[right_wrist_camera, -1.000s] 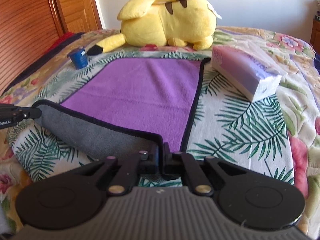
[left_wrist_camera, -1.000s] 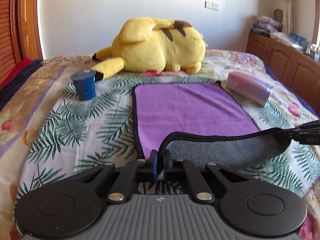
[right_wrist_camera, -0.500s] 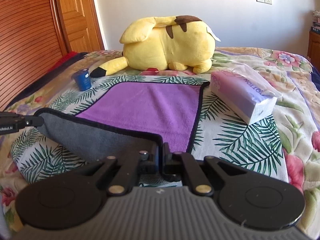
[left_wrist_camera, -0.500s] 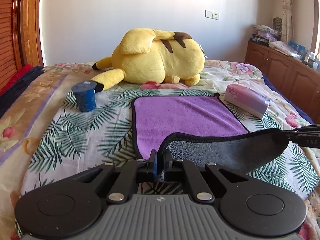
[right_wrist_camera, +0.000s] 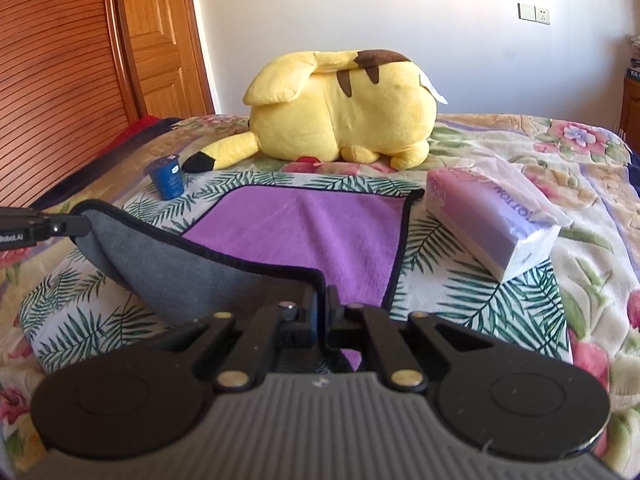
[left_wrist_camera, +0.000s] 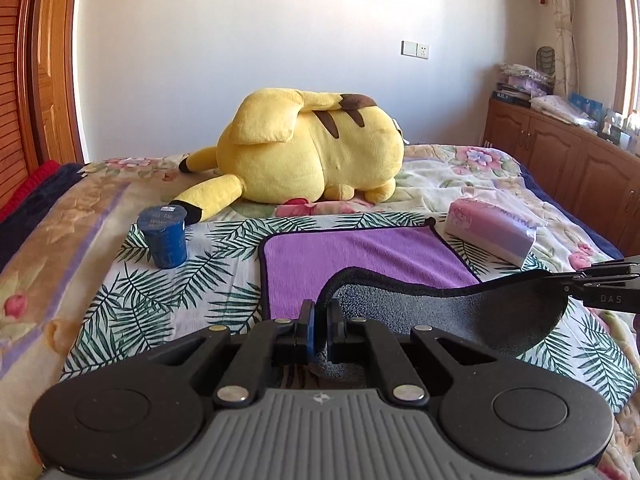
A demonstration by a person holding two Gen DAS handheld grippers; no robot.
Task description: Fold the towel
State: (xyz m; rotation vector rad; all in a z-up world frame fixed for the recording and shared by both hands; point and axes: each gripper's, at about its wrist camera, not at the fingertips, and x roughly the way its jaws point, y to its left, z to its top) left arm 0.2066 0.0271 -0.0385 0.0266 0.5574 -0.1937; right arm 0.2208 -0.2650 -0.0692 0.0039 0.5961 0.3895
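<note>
A purple towel (left_wrist_camera: 360,252) with black trim and a grey underside lies on the flowered bed; it also shows in the right wrist view (right_wrist_camera: 312,232). Its near edge is lifted off the bed, grey side (left_wrist_camera: 460,308) facing me. My left gripper (left_wrist_camera: 319,322) is shut on the towel's near left corner. My right gripper (right_wrist_camera: 321,312) is shut on the near right corner. Each gripper shows in the other's view, the right one (left_wrist_camera: 576,280) at the right edge and the left one (right_wrist_camera: 76,226) at the left edge. The lifted edge sags between them.
A big yellow plush toy (left_wrist_camera: 312,152) lies beyond the towel. A blue cup (left_wrist_camera: 163,236) stands left of the towel. A pink tissue pack (right_wrist_camera: 492,220) lies right of it. A wooden cabinet (left_wrist_camera: 560,152) lines the right wall, a wooden door (right_wrist_camera: 80,60) the left.
Both grippers have risen and moved forward with the towel's near edge. The grey underside now covers more of the purple face.
</note>
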